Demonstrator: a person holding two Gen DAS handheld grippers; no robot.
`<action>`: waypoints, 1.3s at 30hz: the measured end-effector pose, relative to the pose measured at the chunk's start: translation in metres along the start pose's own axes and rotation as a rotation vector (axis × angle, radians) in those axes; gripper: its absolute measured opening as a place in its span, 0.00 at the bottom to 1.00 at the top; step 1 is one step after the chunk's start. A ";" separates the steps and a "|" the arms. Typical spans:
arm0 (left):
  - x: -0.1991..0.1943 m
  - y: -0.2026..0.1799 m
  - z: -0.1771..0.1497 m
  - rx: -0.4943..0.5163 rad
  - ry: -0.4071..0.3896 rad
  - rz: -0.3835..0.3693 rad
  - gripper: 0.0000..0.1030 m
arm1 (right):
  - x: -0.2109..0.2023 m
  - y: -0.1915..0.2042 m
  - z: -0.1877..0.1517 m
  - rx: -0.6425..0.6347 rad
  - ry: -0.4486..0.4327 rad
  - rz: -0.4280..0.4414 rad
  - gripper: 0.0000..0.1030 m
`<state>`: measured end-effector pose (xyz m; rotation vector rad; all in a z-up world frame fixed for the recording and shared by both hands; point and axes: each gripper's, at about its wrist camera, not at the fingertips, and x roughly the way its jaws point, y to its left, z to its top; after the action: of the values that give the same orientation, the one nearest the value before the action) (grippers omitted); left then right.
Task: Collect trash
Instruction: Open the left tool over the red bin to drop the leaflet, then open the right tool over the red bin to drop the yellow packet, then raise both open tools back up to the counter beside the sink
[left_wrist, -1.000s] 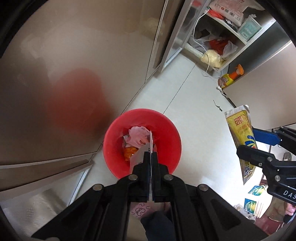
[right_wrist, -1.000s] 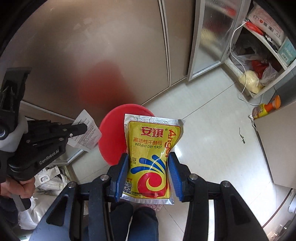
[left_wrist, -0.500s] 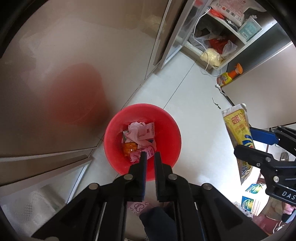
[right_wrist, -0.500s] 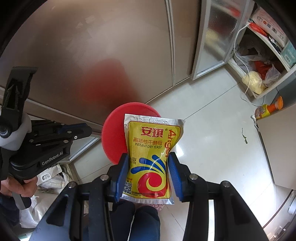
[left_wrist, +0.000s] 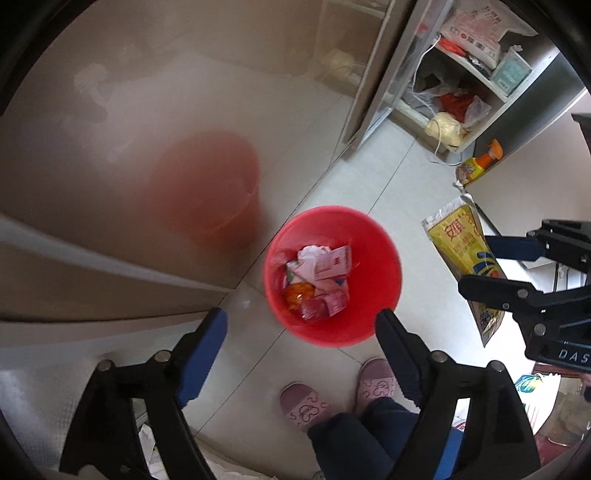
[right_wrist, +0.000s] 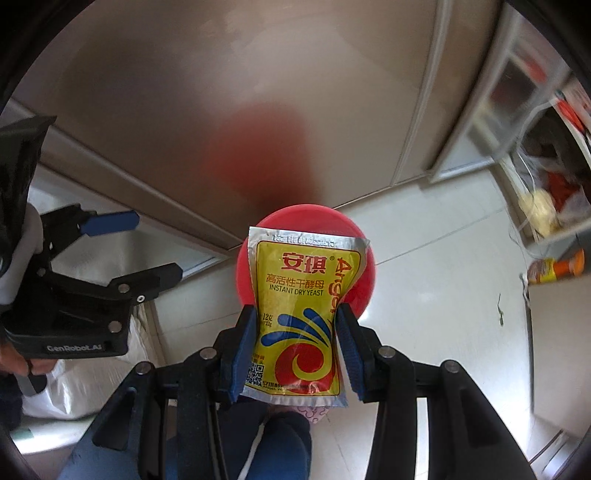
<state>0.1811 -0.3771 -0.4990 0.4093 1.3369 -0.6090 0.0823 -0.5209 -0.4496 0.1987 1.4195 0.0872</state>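
A red bin (left_wrist: 373, 254) stands on the tiled floor and holds several wrappers and a white paper slip (left_wrist: 332, 262). My left gripper (left_wrist: 301, 319) is wide open and empty above the bin's near rim. My right gripper (right_wrist: 295, 317) is shut on a yellow yeast packet (right_wrist: 301, 317) and holds it upright above the bin (right_wrist: 354, 236), which it partly hides. The packet (left_wrist: 465, 254) and right gripper (left_wrist: 517, 269) also show in the left wrist view, right of the bin. The left gripper (right_wrist: 147, 247) shows open in the right wrist view.
Brown cabinet doors (left_wrist: 147, 129) run along the left behind the bin. An open shelf unit (left_wrist: 461, 74) with bags and boxes stands at the back right, with an orange spray bottle (left_wrist: 480, 162) on the floor. The person's pink slippers (left_wrist: 306, 404) are below the bin.
My left gripper let go of the white paper slip, which dropped into the bin, and its jaws opened wide. My right gripper kept the yeast packet and shifted slightly over the bin.
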 end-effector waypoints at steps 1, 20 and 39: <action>0.001 0.003 -0.003 -0.004 0.002 0.004 0.79 | 0.003 0.002 0.001 -0.014 0.002 0.004 0.40; -0.012 0.018 -0.025 -0.053 -0.002 0.100 0.81 | 0.010 0.033 0.006 -0.116 0.026 -0.027 0.79; -0.208 -0.016 -0.005 -0.090 -0.080 0.060 0.81 | -0.180 0.055 0.007 -0.079 -0.109 -0.190 0.96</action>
<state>0.1435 -0.3500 -0.2958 0.3470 1.2662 -0.5083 0.0651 -0.4999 -0.2630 0.0028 1.3168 -0.0237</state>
